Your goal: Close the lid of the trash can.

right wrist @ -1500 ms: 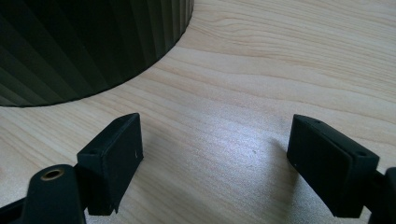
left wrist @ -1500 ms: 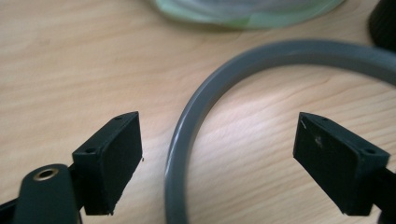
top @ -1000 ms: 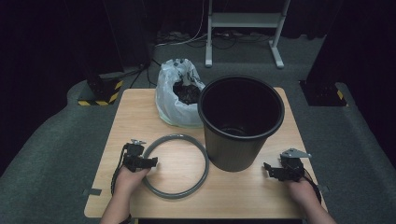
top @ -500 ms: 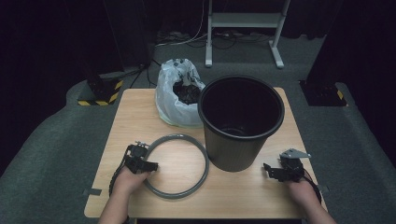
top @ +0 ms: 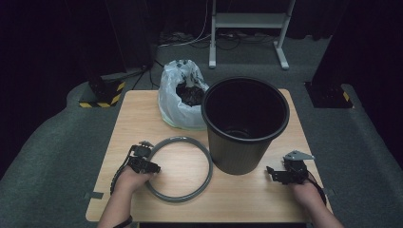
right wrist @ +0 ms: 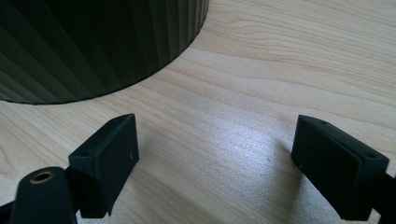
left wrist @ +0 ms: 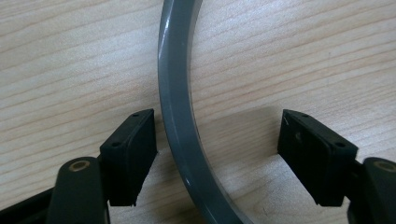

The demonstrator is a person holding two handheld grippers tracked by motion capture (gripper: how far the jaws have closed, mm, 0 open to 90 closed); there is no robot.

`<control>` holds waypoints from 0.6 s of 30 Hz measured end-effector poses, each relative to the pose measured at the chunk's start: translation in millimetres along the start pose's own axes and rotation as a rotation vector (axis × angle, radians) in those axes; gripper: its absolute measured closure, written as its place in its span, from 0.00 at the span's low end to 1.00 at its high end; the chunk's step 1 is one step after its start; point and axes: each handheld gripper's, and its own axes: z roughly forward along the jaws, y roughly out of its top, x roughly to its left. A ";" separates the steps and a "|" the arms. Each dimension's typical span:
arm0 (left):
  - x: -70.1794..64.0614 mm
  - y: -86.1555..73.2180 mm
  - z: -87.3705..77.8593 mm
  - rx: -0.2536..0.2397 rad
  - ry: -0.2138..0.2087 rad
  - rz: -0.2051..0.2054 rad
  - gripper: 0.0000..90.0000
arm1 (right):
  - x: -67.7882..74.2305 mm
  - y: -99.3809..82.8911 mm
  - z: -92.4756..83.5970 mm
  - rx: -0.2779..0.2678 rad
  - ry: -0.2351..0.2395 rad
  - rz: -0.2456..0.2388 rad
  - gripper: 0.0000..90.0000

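Item: grey ring point(left wrist: 177, 116) flat on the surface point(top: 247, 199) beside the black bin point(top: 244, 123), its band running lengthwise between my left gripper's point(left wrist: 217, 154) closing, not-yet-touching jaws; my right gripper point(right wrist: 217, 163) gapes empty.

Setting reads as a lab or recording studio, not a home. A small wooden table point(top: 142, 114) stands alone on grey carpet point(top: 57, 156), with black curtains point(top: 52, 42) on all sides. Yellow-and-black hazard tape point(top: 102, 101) marks a stand base, loose cables point(top: 190, 40) run along the floor, and a grey metal frame point(top: 247, 21) stands behind.
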 end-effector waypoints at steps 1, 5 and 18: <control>0.4 2.9 0.0 0.021 0.000 0.008 0.31 | 0.2 0.2 0.1 0.001 0.001 0.002 0.16; 2.2 14.9 0.6 0.116 0.002 0.007 0.35 | 0.0 0.7 0.8 -0.001 0.004 -0.003 0.16; 11.5 39.6 3.1 0.290 0.020 -0.067 0.56 | 0.0 0.9 1.0 -0.002 0.005 -0.003 0.16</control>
